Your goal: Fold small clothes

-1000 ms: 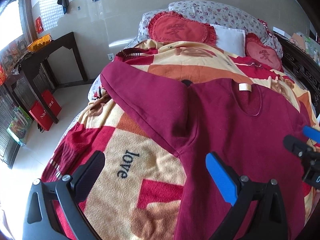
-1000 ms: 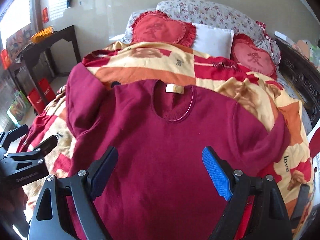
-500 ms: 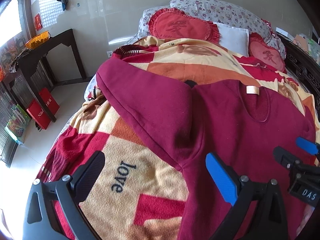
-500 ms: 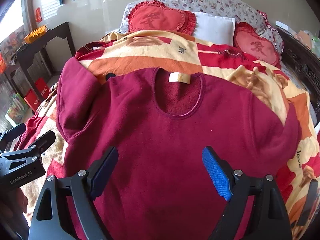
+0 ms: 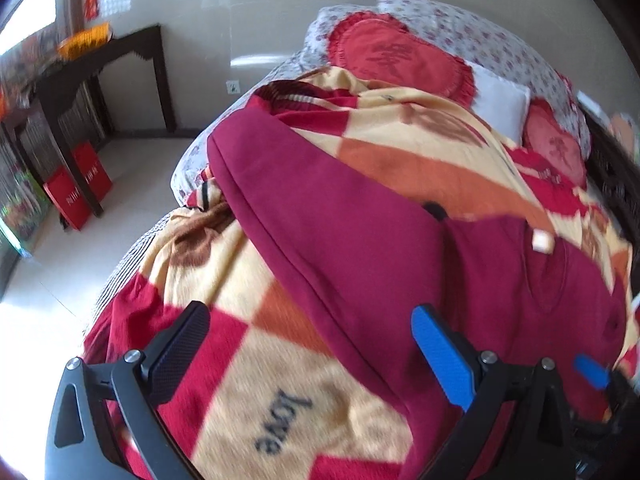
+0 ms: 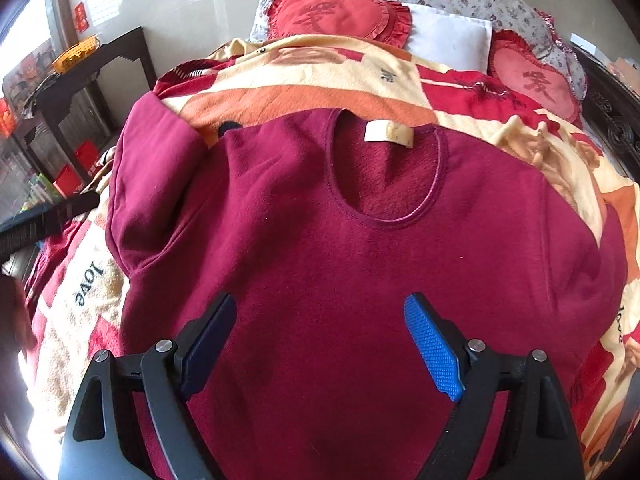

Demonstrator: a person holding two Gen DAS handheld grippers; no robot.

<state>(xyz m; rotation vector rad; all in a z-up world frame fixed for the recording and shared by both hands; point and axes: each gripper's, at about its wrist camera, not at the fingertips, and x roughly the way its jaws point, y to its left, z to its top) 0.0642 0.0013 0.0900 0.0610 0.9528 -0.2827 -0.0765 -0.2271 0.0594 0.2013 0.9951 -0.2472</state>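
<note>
The maroon sweatshirt (image 6: 360, 264) lies spread flat, front up, on the patterned blanket (image 6: 320, 80) that covers the bed, its round neckline and pale neck label (image 6: 387, 133) toward the pillows. No fold has been made yet.

Since a second ago both grippers have shifted. The left gripper (image 5: 308, 352) has slid outward, away from the garment's body: it hung over the armpit seam before, and now its dark finger is over the bare blanket beside the word "love" (image 5: 282, 426) while its blue finger is above the edge of the left sleeve (image 5: 320, 216). That sleeve runs up and away toward the far left corner of the bed. The left view is smeared, which fits a hand in motion. The right gripper (image 6: 320, 344) has come lower and closer over the middle of the chest, so the sweatshirt fills more of its view than it did.

Both pairs of jaws stand wide apart, with nothing between them and no pad touching cloth.

Judging by this, the opening step is at hand: the left gripper seems to be lining up on the sleeve or side edge for a first inward fold. The right one looks placed to pin or take the body.
</note>
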